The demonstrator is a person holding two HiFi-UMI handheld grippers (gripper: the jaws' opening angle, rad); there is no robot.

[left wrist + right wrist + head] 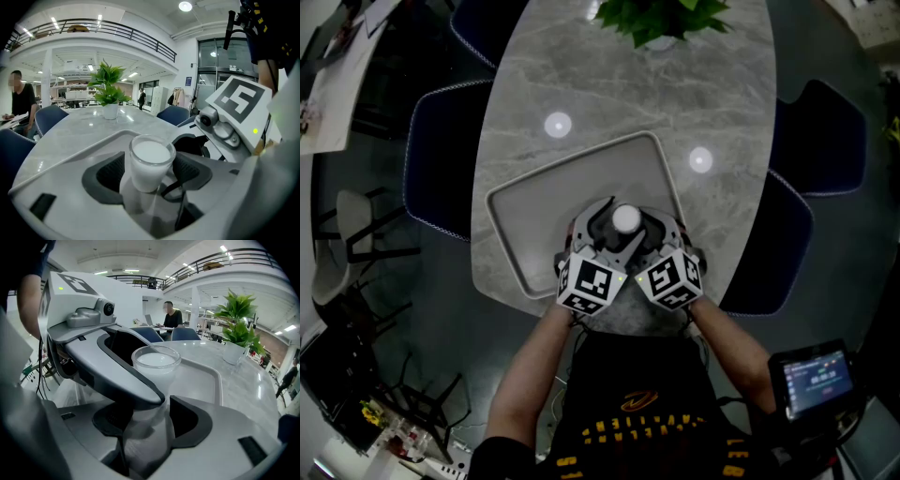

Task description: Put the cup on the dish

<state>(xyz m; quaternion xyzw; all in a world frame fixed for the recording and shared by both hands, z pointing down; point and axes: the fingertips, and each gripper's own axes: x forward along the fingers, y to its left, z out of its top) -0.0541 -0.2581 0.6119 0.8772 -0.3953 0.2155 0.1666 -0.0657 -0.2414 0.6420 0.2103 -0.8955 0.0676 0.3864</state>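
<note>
While the left gripper [149, 171] stands with its jaws spread wide on either side of the cup [149, 157], with a gap showing between the left pad and the cup's wall, the cup sits upright on the dish [534, 202], close to the dish's near edge. The right gripper [149, 423] is slack too, jaws apart with nothing pinched between them. The cup stands just past their tips, with one jaw of the left gripper crossing in front of it.

By the look of it the job is all but done: the cup is down on the dish and let go, and only backing both tools away is left. The crowding is the hazard, since both grippers meet at the cup and a careless pull could tip it.

Nothing else lies on the dish. Farther out, a potted plant [661, 19] stands at the far edge of the table [581, 84], well apart. Blue chairs [441, 159] ring the table's sides, and a small screen [814, 377] glows off its near right edge.
</note>
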